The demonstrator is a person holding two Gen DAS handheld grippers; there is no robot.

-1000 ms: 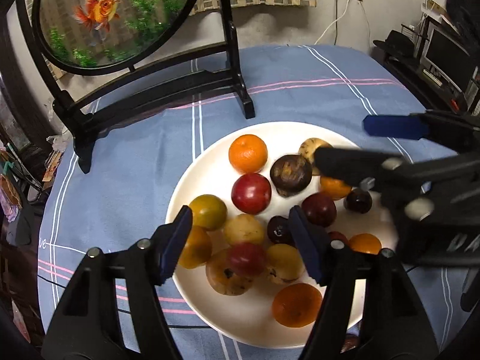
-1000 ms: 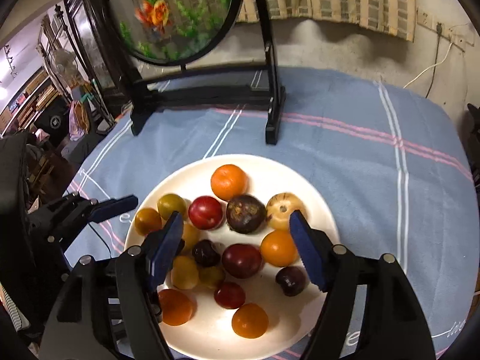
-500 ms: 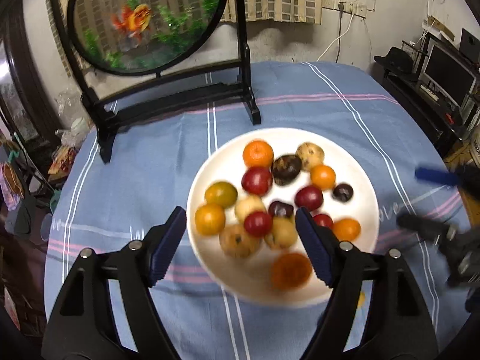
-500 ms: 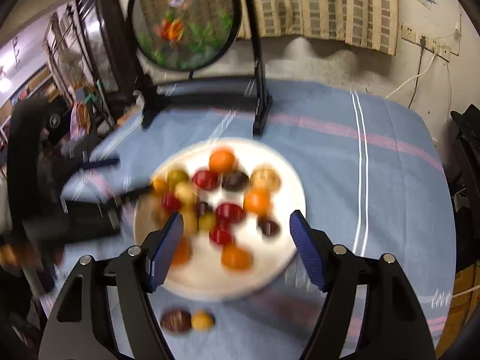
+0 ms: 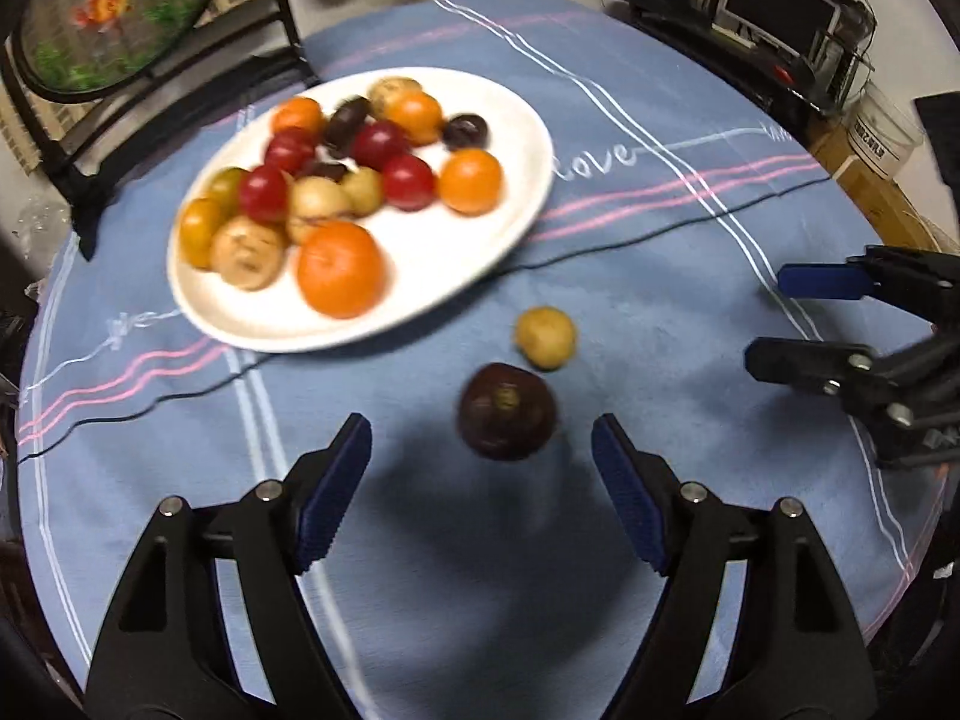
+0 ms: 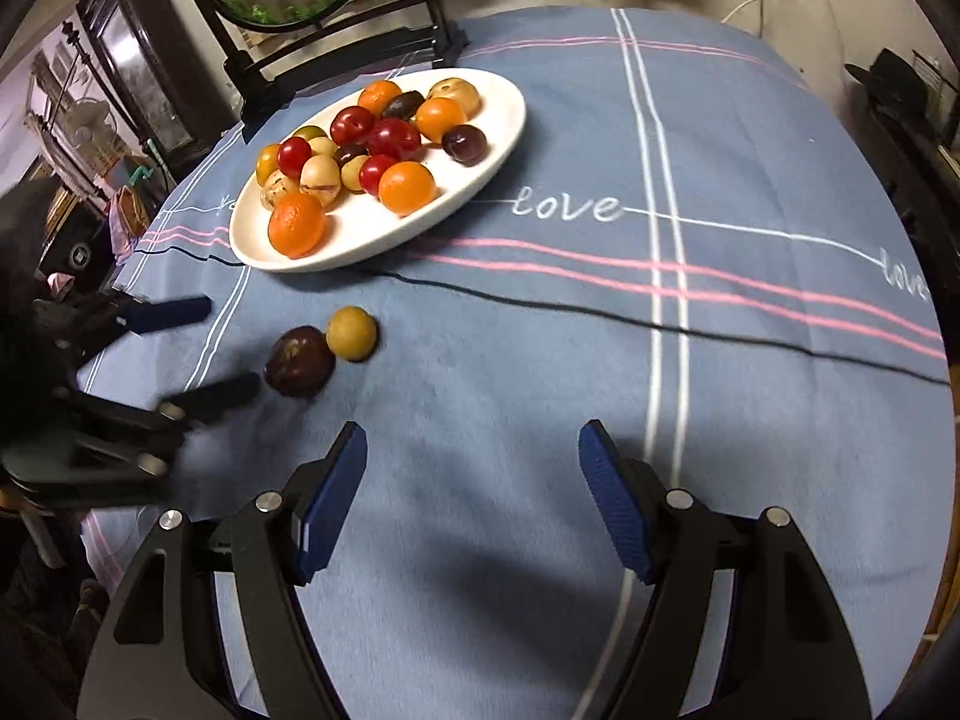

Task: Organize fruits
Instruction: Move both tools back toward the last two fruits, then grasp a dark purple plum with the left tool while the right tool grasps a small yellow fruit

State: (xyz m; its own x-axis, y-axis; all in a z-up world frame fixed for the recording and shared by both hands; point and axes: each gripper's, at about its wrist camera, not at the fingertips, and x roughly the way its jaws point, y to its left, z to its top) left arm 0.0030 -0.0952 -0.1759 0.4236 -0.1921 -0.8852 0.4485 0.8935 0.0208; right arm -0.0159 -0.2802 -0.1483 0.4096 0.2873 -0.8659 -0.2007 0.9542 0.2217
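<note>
Left gripper (image 5: 480, 468) gapes empty over a blue-clothed worktop (image 6: 600, 360) — a dark fruit (image 5: 507, 411) and a yellow fruit (image 5: 546, 337) lie touching just beyond it. A fruit-heaped white plate (image 6: 480, 174) sits farther back. Right gripper (image 6: 471, 480) — also wide, empty.

Each gripper, left gripper (image 5: 480, 492) and right gripper (image 6: 471, 486), has black triangular-cutout plastic arms, silver screw heads at the joints, and ribbed blue pads (image 5: 333, 495) inside the fingers.
</note>
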